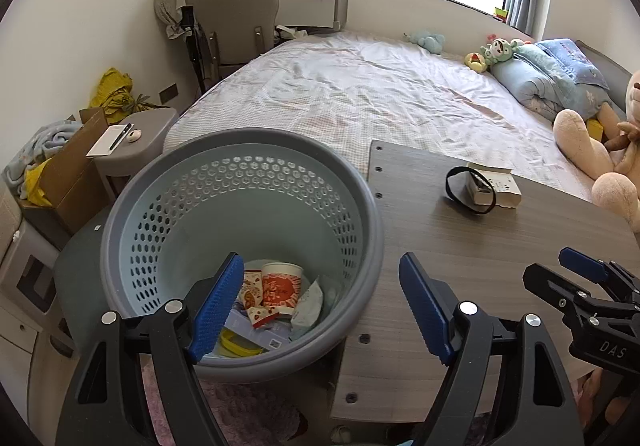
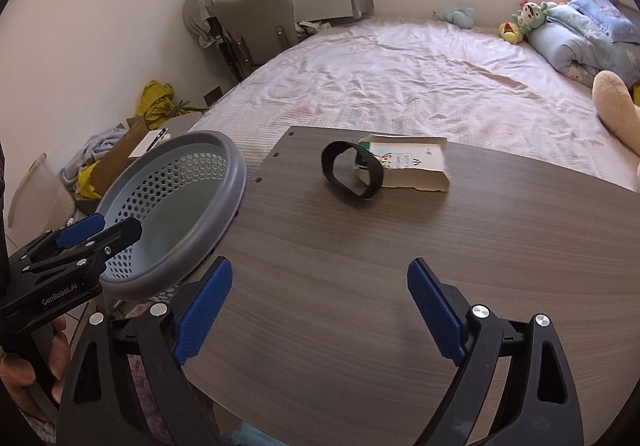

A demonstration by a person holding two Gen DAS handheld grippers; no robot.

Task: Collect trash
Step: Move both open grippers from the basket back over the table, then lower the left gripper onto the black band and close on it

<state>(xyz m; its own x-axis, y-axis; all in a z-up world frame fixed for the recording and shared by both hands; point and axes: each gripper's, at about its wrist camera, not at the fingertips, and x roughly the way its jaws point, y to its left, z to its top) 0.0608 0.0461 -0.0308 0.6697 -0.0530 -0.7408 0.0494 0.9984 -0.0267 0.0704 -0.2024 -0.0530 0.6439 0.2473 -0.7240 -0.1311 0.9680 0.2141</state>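
Note:
A grey-rimmed, pale blue perforated basket [image 1: 240, 149] stands left of the wooden table [image 1: 500, 246]. It holds trash: a red-and-white paper cup [image 1: 282, 288], wrappers and a yellow item. My left gripper [image 1: 322, 306] is open and empty, hovering over the basket's near rim. On the table lie a black band [image 2: 352, 169] and a white carton [image 2: 412, 165], touching each other. My right gripper [image 2: 320, 310] is open and empty above the table's near part, well short of them. The basket [image 2: 224, 181] also shows at left in the right wrist view.
A bed [image 1: 380, 93] with stuffed toys and pillows lies behind the table. A grey chair [image 1: 236, 25], a small grey side table [image 1: 156, 133] with a notepad, and a cardboard box [image 1: 68, 169] stand at the left.

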